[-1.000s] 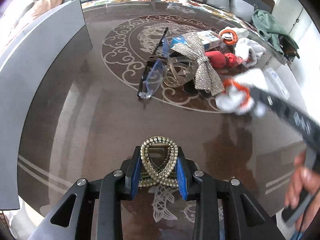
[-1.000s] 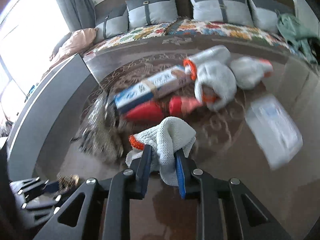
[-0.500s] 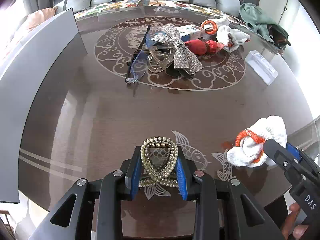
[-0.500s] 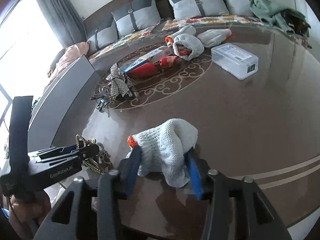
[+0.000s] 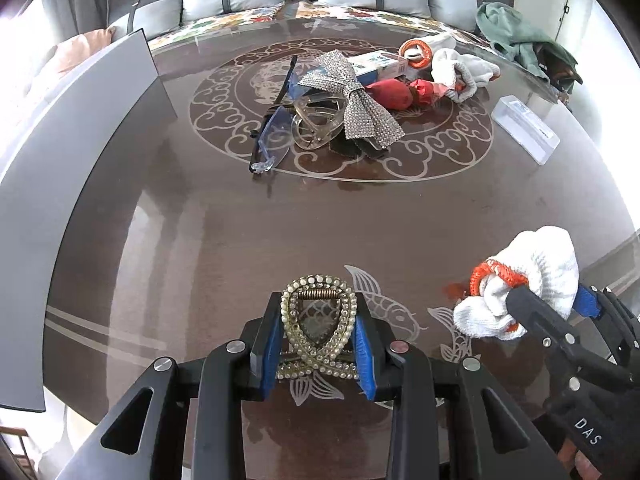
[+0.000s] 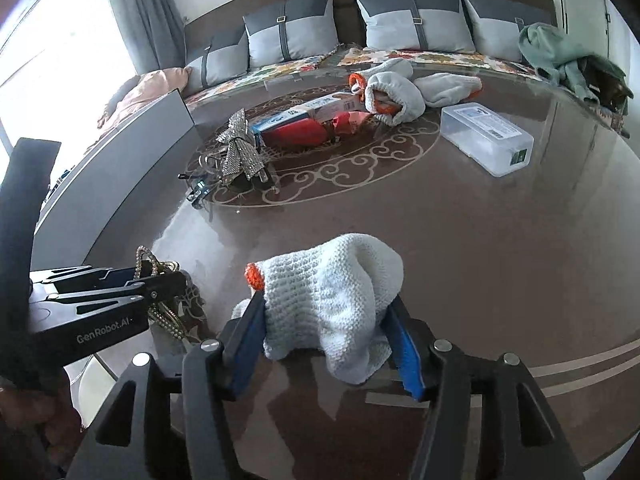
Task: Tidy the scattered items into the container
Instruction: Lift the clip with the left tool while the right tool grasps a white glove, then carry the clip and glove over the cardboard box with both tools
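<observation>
Left wrist view: left hand-held gripper (image 5: 319,340) clamped on a beaded hair clip (image 5: 318,330) above the counter (image 5: 280,232). Right hand-held gripper (image 6: 326,340) clamped on a white glove (image 6: 332,300) — clear container (image 6: 486,138) well apart, across the counter beside the pile.

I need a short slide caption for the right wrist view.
Right gripper holds a white knitted glove above the brown table; left gripper holds a pearl hair clip.

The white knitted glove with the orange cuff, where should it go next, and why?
Probably toward a container. The right gripper is shut on the white knitted glove with the orange cuff above the brown table, but no open container shows; the clear plastic box looks lidded.
</observation>
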